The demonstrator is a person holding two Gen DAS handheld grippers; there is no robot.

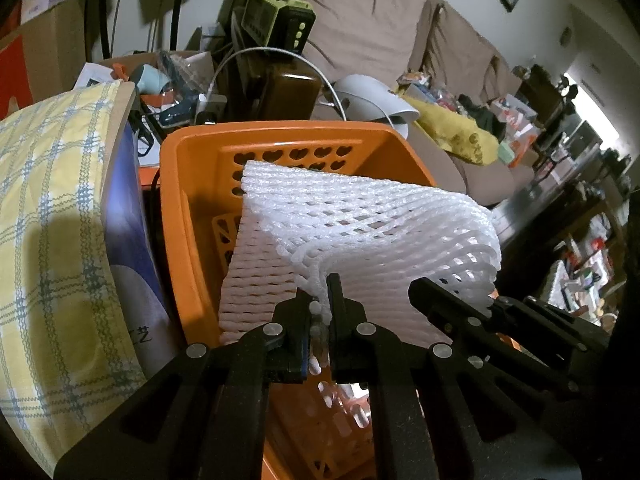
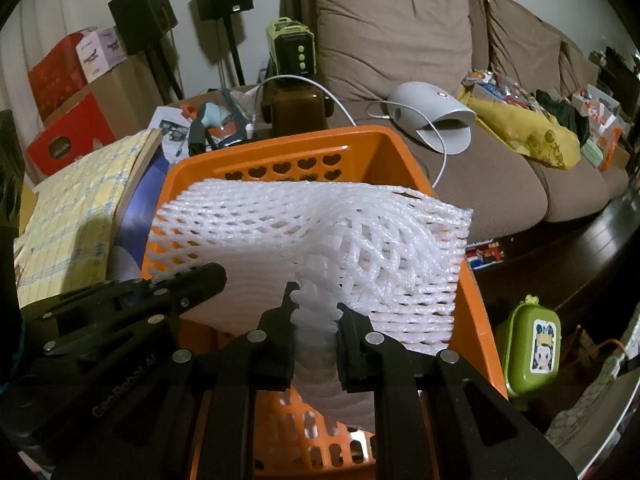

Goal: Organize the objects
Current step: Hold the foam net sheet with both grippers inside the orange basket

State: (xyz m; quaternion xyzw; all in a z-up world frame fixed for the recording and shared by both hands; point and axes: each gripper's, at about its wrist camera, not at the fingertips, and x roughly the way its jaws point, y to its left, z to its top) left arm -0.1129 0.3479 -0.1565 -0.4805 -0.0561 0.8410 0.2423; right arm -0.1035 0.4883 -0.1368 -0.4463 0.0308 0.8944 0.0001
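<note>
both claws (image 1: 320, 304) (image 2: 316, 312) pinch foam netting (image 2: 312, 224) over orange basket (image 2: 404, 148); sofa (image 2: 500, 184) behind.

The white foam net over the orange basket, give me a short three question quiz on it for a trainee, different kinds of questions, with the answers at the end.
1. True or false: the left gripper and the right gripper each pinch an edge of the white foam net.
2. Multiple choice: what shape are the cut-outs along the top of the orange basket's far wall? A) stars B) hearts C) circles
3. Fill in: the green lidded box with a cartoon sticker stands to the ____ of the basket in the right wrist view.

Key: 1 true; 2 B; 3 right
</note>
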